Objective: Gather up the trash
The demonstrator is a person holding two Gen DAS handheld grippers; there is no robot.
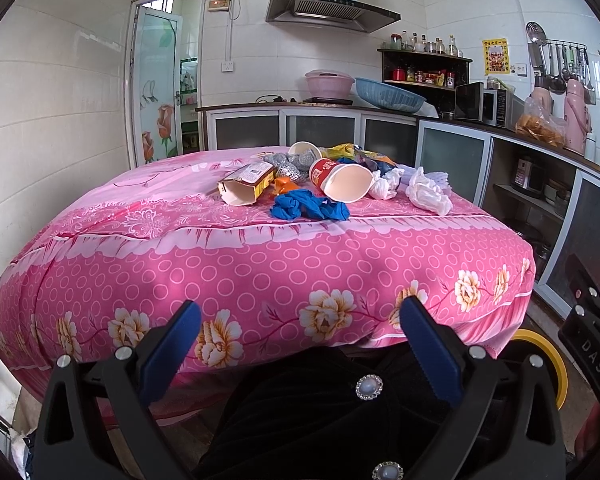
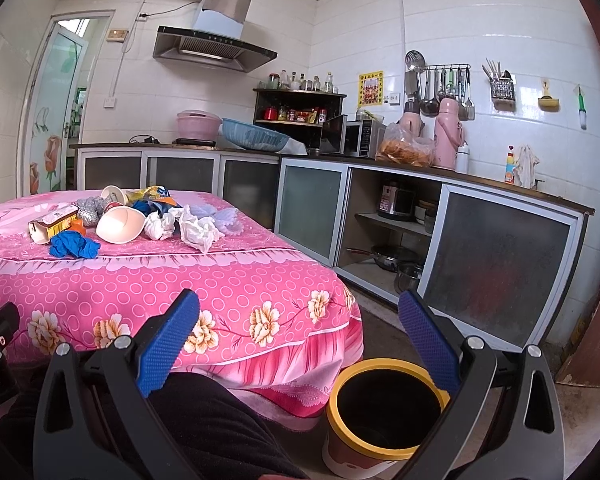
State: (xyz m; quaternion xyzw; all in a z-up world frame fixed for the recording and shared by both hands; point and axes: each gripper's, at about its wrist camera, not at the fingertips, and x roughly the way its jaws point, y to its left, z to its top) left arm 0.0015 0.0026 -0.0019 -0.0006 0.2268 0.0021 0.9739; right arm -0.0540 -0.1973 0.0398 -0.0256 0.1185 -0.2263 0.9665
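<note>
A heap of trash lies on a table under a pink flowered cloth (image 1: 260,268): a red paper cup (image 1: 342,182) on its side, a yellow carton (image 1: 246,184), a crumpled blue wrapper (image 1: 308,206), white tissues (image 1: 426,192) and silver foil (image 1: 296,162). The same heap shows in the right wrist view, with the cup (image 2: 120,224) and tissues (image 2: 198,228). A yellow-rimmed bin (image 2: 384,412) stands on the floor by the table's near right corner. My left gripper (image 1: 300,322) hangs open below the table edge. My right gripper (image 2: 298,320) is open above the bin, holding nothing.
Kitchen cabinets (image 2: 500,264) with a counter run along the right and back walls, leaving a narrow floor aisle beside the table. The person's dark-clothed lap (image 1: 320,420) sits under both grippers. A glass door (image 1: 156,88) stands at the back left.
</note>
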